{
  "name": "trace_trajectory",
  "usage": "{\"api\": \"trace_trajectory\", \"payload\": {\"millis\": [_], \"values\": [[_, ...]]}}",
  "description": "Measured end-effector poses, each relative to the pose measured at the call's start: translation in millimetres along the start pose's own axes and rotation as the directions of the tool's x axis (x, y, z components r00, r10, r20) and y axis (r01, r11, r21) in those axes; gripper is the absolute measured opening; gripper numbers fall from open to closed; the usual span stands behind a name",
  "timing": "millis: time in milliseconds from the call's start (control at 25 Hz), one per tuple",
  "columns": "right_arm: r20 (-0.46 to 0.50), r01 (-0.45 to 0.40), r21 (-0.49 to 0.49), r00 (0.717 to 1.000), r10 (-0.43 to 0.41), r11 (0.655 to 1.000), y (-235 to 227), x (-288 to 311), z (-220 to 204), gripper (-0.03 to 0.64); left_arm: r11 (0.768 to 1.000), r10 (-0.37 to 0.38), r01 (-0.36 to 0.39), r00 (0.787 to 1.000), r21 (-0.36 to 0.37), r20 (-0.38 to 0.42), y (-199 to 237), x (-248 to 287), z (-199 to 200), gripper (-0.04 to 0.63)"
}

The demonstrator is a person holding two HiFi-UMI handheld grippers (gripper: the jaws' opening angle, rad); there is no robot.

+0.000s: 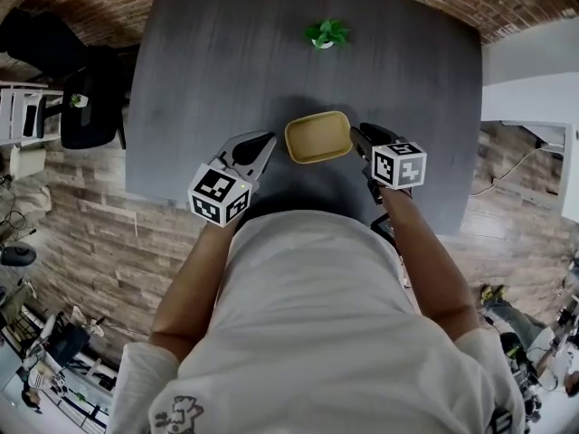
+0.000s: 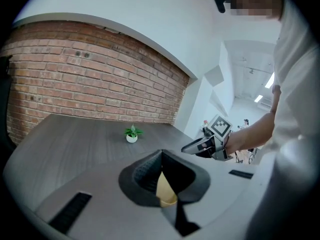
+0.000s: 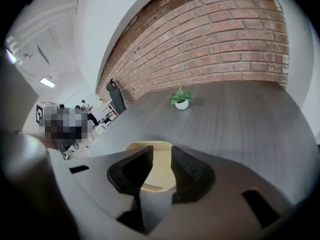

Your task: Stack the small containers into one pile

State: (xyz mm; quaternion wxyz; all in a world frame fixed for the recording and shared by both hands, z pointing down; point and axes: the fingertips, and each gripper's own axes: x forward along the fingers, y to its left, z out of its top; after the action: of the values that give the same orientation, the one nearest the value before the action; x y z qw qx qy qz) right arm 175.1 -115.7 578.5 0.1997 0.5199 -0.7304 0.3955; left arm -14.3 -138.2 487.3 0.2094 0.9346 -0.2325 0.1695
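The yellow container (image 1: 318, 137) rests on the table (image 1: 208, 80), well on the person's side of the potted plant (image 1: 326, 34) and probably kept there so both tools can reach it. Left of the plant's line, the left gripper (image 1: 270, 138) is pinched tip to tip, seemingly empty and parked clear. Right of that line, the right gripper (image 1: 356, 133) stands open, with the container showing unpressed between its jaws.

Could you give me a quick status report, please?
Left gripper shut on rim of yellow container. Right gripper open, beside it. It sits on table. Potted plant well clear.
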Motion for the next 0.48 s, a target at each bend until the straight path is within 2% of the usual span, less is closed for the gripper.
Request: {"api": "trace_trajectory", "payload": {"millis": [240, 480], "values": [[0.066, -0.035, -0.132, 0.997, 0.044, 0.991, 28, -27, 20, 0.112, 0.999, -0.013, 0.012, 0.999, 0.035, 0.03, -17, -8, 12, 0.011], [0.152, -0.057, -0.249, 0.984, 0.097, 0.967, 58, -61, 44, 0.098, 0.997, -0.014, 0.009, 0.998, 0.076, 0.063, -30, -19, 25, 0.011]]}}
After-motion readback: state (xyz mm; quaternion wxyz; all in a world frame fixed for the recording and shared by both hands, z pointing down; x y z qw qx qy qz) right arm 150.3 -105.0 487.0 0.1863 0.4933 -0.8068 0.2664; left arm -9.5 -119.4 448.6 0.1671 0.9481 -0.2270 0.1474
